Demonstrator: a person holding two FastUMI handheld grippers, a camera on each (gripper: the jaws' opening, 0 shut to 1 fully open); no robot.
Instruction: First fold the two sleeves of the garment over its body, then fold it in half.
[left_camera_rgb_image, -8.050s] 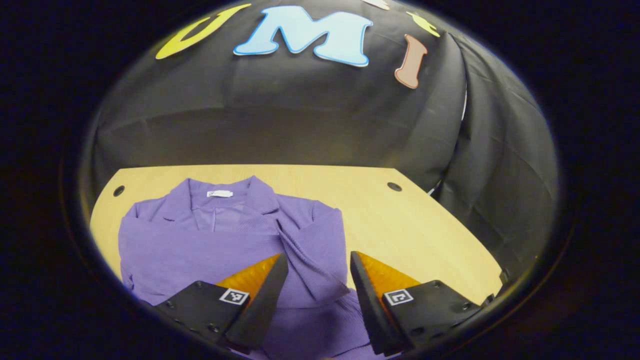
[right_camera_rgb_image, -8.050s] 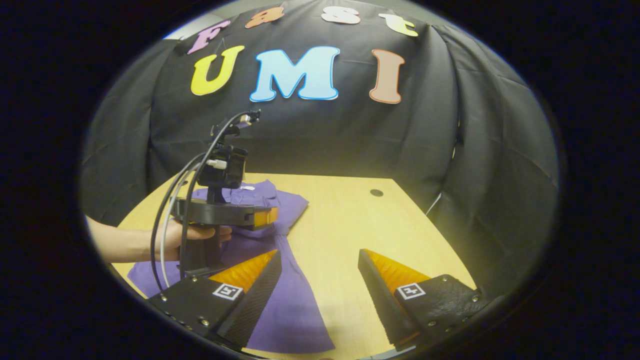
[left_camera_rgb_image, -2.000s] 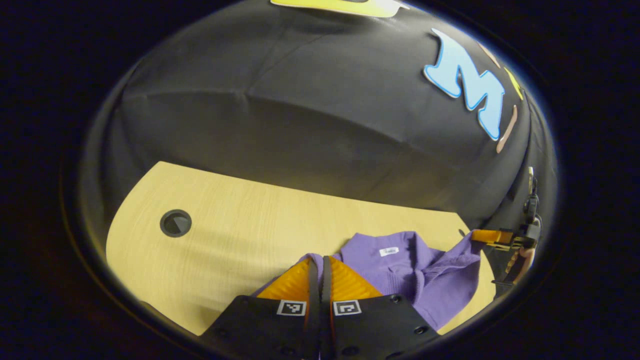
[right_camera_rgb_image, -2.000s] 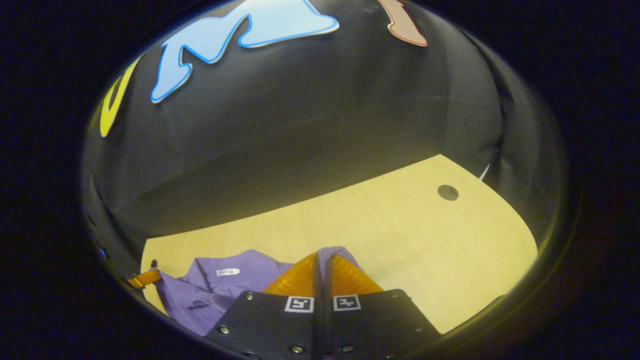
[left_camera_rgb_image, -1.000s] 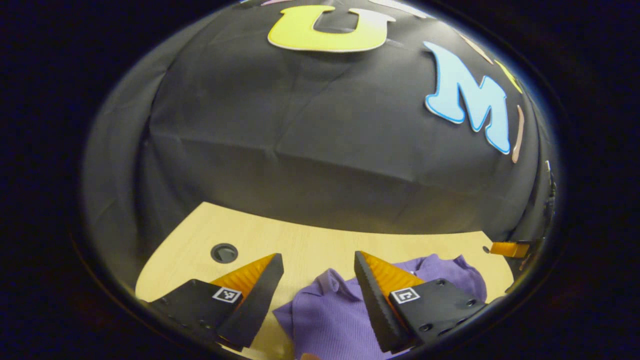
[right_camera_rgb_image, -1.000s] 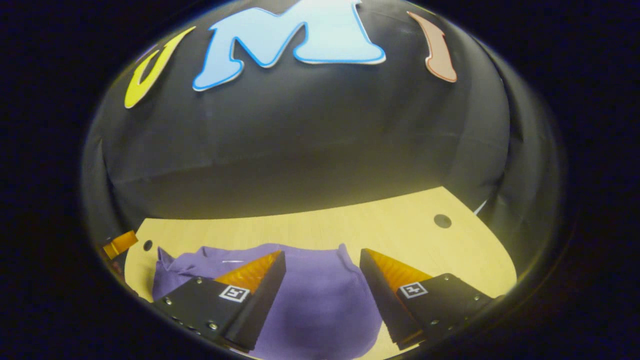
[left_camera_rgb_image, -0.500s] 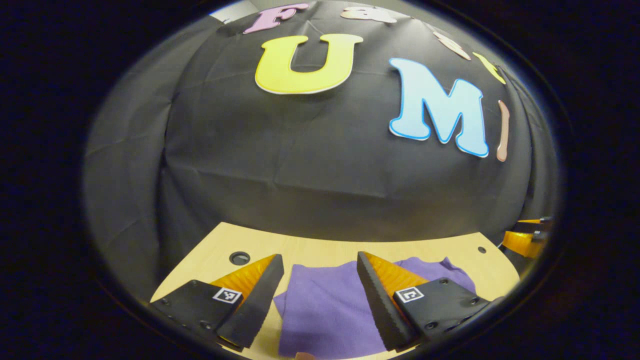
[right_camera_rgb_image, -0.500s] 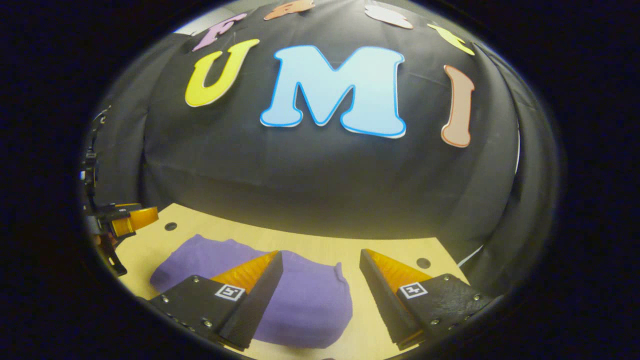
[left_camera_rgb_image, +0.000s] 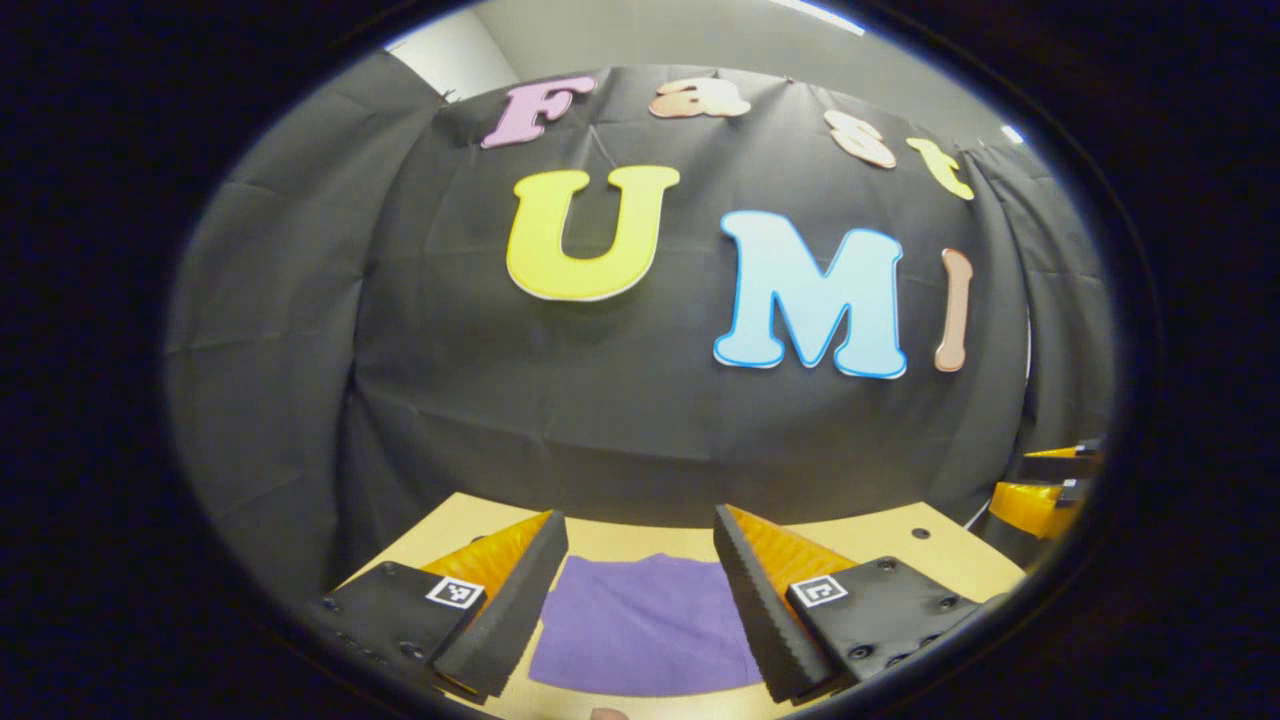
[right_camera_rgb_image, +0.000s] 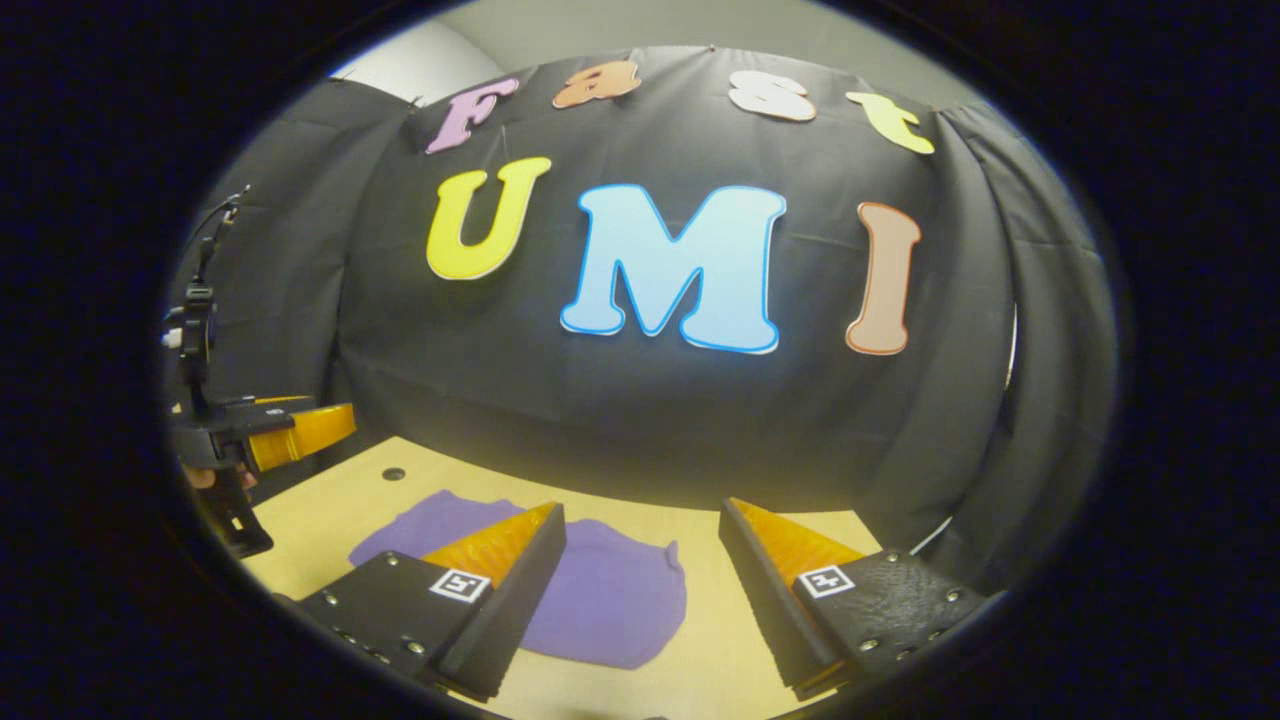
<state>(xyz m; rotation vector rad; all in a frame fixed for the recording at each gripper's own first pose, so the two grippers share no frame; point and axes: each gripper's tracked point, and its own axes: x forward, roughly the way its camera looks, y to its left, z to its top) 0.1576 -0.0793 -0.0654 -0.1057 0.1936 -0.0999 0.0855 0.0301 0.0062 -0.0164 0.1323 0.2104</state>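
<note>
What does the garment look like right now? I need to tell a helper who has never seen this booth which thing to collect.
Look at the light wooden table in front of the black cloth wall. Near its middle lies the garment, a flat folded bundle of purple cloth below the open left gripper and open right gripper, touched by neither. It is the sole purple, soft thing on the pale tabletop.

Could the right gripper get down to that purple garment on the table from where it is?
Probably yes: the right gripper is open, and the folded purple garment lies just beyond its fingers, nothing between.
</note>
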